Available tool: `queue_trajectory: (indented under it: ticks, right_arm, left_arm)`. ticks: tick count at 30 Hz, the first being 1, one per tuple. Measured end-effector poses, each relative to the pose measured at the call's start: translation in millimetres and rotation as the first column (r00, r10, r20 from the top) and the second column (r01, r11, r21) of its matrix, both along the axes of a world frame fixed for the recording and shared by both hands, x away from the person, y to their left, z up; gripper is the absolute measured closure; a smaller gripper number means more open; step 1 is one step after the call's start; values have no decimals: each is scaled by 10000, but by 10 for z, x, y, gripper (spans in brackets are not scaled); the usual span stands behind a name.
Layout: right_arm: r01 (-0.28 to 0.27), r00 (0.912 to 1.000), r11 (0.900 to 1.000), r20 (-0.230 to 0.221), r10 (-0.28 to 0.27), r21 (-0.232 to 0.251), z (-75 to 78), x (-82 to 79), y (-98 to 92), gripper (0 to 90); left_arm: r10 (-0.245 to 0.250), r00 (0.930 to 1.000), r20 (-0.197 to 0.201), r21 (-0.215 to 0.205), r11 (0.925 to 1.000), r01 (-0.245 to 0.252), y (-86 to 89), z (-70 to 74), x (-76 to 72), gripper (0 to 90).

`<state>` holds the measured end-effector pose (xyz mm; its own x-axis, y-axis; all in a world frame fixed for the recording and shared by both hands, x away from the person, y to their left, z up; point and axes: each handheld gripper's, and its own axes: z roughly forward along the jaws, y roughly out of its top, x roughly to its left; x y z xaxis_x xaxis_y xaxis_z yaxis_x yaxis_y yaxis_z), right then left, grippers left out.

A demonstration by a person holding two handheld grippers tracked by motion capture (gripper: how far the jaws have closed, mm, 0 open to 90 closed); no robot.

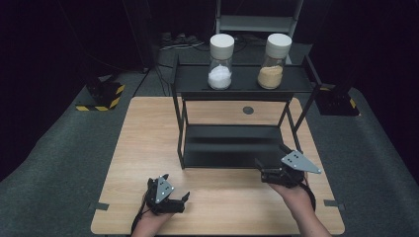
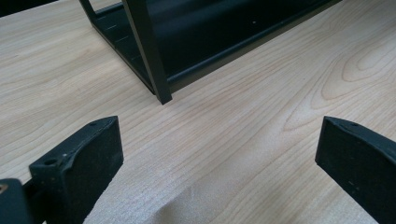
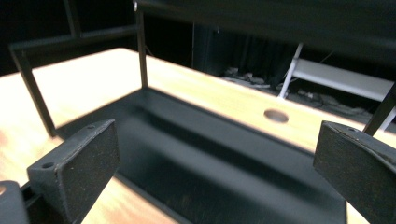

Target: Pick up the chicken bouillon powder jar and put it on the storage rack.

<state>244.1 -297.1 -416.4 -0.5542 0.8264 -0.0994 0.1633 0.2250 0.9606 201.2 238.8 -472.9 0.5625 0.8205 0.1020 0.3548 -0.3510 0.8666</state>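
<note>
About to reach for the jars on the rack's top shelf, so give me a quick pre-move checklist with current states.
1. Left gripper open, holding nothing: ok.
2. Right gripper open, holding nothing: ok.
3. White-powder jar upright, lid on: ok.
4. Tan-powder jar upright, lid on: ok.
5. Rack's lower shelf free of items: ok.
6. Lids screwed tight: cannot tell.

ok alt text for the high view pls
Seen from above, a person's hands hold two black claws low over a light wooden table, the left claw near the front edge and the right claw at the front of a black two-tier rack. Both are open and empty. On the rack's top shelf stand two white-capped jars, one of white powder, one of tan powder.
</note>
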Motion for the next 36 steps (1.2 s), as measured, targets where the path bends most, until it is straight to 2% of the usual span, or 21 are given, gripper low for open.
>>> queue_trajectory:
  ticks: [10, 19, 20, 22, 29, 34, 36]
  right_arm:
    - [-40, 9964, 9989, -848, 1, -462, -365, -74, -4, 0]
    - [-46, 9905, 9948, -1368, -95, -1021, -587, -137, 4, 0]
    - [-61, 9883, 9932, -1523, -117, -1161, -578, -132, 13, 0]
    - [-49, 9918, 9908, -1276, -124, -1349, -594, -169, 31, 0]
    - [-186, 9914, 9722, -1306, -124, -2333, -540, -185, 152, 0]
    - [148, 9914, 9688, -1227, -465, -2473, -543, -225, 204, 0]
    - [142, 9896, 9676, -1351, -497, -2523, -527, -225, 207, 0]
  left_arm:
    - [52, 10000, 7, -7, 10000, -52, -4, -1, -4, 12]
    - [84, 10000, 22, 31, 10000, -84, -14, -1, -8, 12]
    - [88, 10000, 21, 46, 10000, -88, -16, 0, -8, 12]
    - [87, 10000, 24, 76, 9999, -87, -20, 2, -9, 13]
    - [90, 10000, 29, 148, 9998, -90, -32, 5, -11, 13]
    - [138, 9999, 57, 178, 9997, -139, -42, 4, -18, 12]
    - [123, 9999, 27, 140, 9998, -123, -34, 5, -13, 12]
